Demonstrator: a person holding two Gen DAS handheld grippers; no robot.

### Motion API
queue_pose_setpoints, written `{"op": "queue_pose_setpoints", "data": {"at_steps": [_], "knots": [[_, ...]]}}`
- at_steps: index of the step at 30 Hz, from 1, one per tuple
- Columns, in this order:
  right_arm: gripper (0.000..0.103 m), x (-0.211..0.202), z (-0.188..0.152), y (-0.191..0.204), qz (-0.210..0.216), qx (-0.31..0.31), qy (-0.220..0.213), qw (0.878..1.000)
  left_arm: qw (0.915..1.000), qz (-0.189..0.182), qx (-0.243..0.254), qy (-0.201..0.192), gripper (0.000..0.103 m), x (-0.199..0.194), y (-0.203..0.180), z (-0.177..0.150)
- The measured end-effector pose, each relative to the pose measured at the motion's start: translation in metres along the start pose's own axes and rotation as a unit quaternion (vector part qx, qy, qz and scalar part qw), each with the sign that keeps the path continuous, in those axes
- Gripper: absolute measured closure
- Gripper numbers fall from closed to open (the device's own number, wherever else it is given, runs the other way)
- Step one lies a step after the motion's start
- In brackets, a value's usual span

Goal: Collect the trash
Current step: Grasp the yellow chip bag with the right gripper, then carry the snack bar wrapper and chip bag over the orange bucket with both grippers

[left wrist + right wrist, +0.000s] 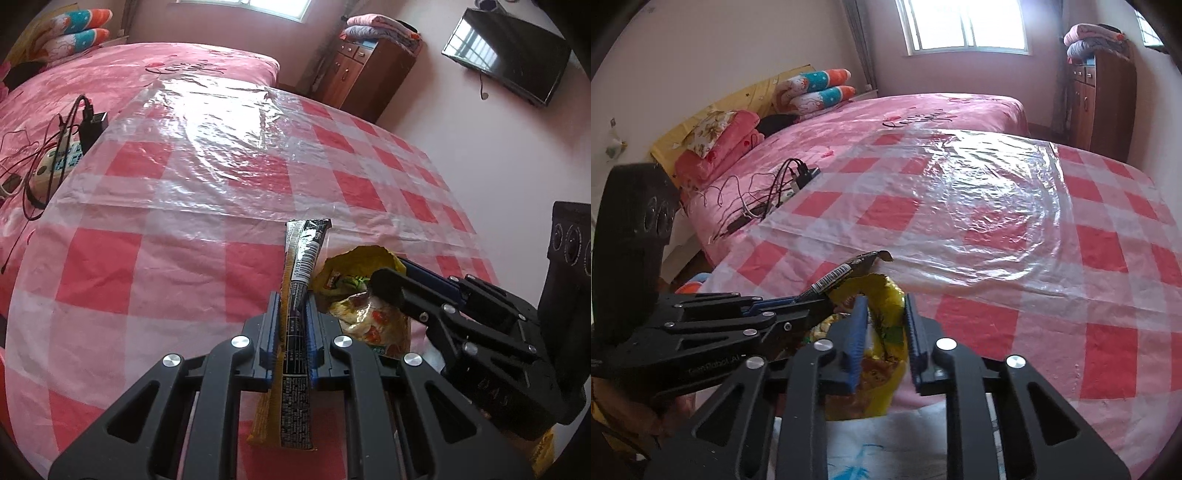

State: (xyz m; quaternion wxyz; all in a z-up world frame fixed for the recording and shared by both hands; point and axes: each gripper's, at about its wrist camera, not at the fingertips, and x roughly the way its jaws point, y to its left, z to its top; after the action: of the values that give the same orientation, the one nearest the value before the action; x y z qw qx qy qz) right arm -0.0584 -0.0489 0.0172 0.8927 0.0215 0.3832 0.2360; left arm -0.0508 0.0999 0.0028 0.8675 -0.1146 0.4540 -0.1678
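Left wrist view: yellow snack bag (364, 295) w/ mouth open, contents unclear. Checked plastic sheet (221, 177) runs wide ahead, rim far off; bed (55, 92) beyond. Left gripper (291, 332) clamped narrow on black-yellow stick wrapper (295, 314). Right gripper (882, 332) pinches bag (882, 321), jaws part-closed, near table edge.

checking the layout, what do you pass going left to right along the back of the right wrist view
folded pink blankets → cartoon bolster pillows → window → wooden cabinet with folded quilts stacked on top.
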Motion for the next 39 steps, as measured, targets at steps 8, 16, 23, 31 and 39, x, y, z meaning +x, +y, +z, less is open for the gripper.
{"op": "queue_pose_setpoints", "data": {"at_steps": [8,16,23,31,39], "knots": [[0.094,-0.009,0.006,0.002,0.004,0.014,-0.027,1.000,0.9997,-0.001,-0.010,-0.023,0.089,-0.020,0.015,-0.003],[0.094,-0.018,0.010,0.006,0.002,0.030,-0.043,0.999,0.9991,0.016,-0.018,-0.035,0.089,-0.036,0.028,-0.006],[0.094,-0.032,0.017,0.013,0.007,0.036,-0.061,0.997,0.9976,0.040,-0.018,-0.054,0.089,-0.054,0.040,-0.008],[0.094,-0.045,0.025,0.034,0.008,0.021,-0.074,0.997,0.9948,0.071,-0.020,-0.071,0.089,-0.076,0.057,-0.012],[0.094,-0.050,0.032,0.056,0.018,0.005,-0.081,0.997,0.9909,0.101,-0.030,-0.083,0.089,-0.099,0.075,-0.021]]}}
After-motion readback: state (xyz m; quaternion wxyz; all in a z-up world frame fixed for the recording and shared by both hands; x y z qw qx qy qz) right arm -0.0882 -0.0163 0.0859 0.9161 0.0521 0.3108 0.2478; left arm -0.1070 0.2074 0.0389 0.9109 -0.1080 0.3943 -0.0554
